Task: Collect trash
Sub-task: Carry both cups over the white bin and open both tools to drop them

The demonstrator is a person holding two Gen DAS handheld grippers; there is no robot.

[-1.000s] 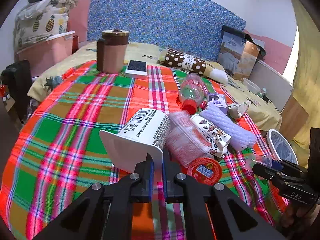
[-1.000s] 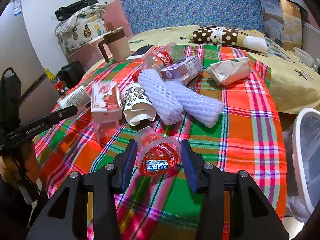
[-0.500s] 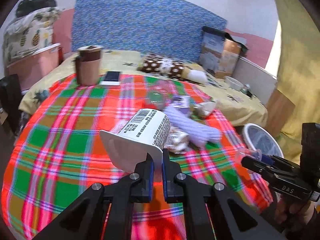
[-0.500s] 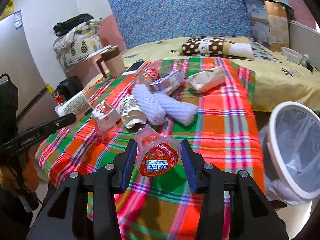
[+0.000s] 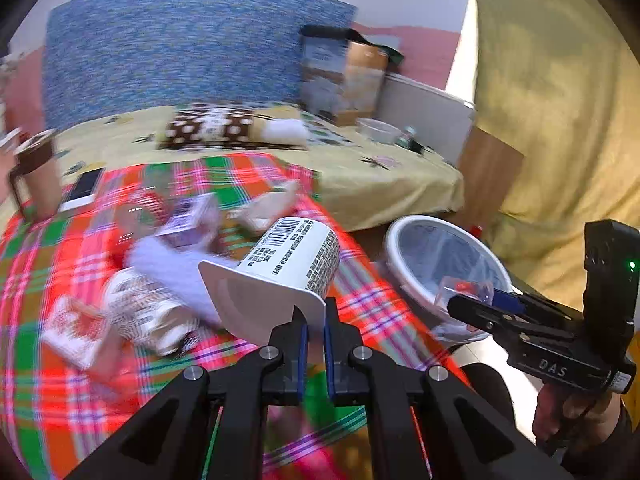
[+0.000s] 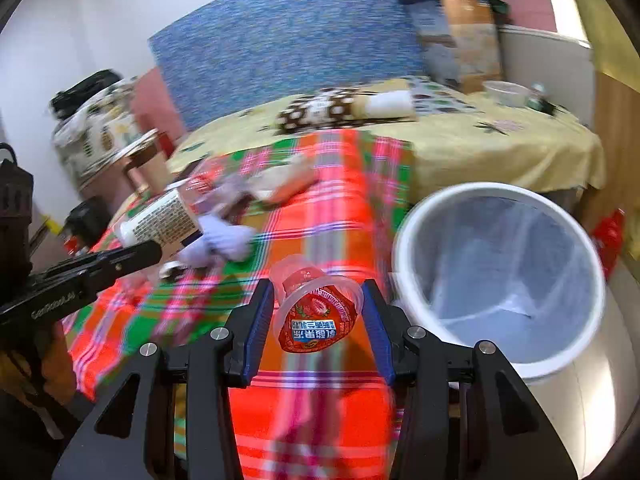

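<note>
My left gripper (image 5: 314,330) is shut on the rim of a white yogurt cup (image 5: 280,272) with a barcode, held above the plaid cloth (image 5: 60,392). My right gripper (image 6: 318,312) is shut on a clear jelly cup (image 6: 316,312) with a red lid, held just left of the white trash bin (image 6: 500,280). The bin (image 5: 436,252) stands on the floor off the table's right edge, lined with a clear bag. The right gripper (image 5: 476,306) and its jelly cup (image 5: 464,290) show over the bin's rim in the left wrist view. The left gripper's yogurt cup (image 6: 160,220) shows in the right wrist view.
More trash lies on the cloth: white foam netting (image 5: 168,268), a patterned paper cup (image 5: 144,312), a red-and-white carton (image 5: 76,332), a crumpled wrapper (image 5: 264,208). A brown mug (image 5: 36,176) and a phone (image 5: 82,190) stand far left. A bed with a dotted pillow (image 5: 216,128) lies behind.
Both grippers have swung right with their cups toward the trash bin. The bin is now large and close in the right wrist view. The background is motion-blurred.
</note>
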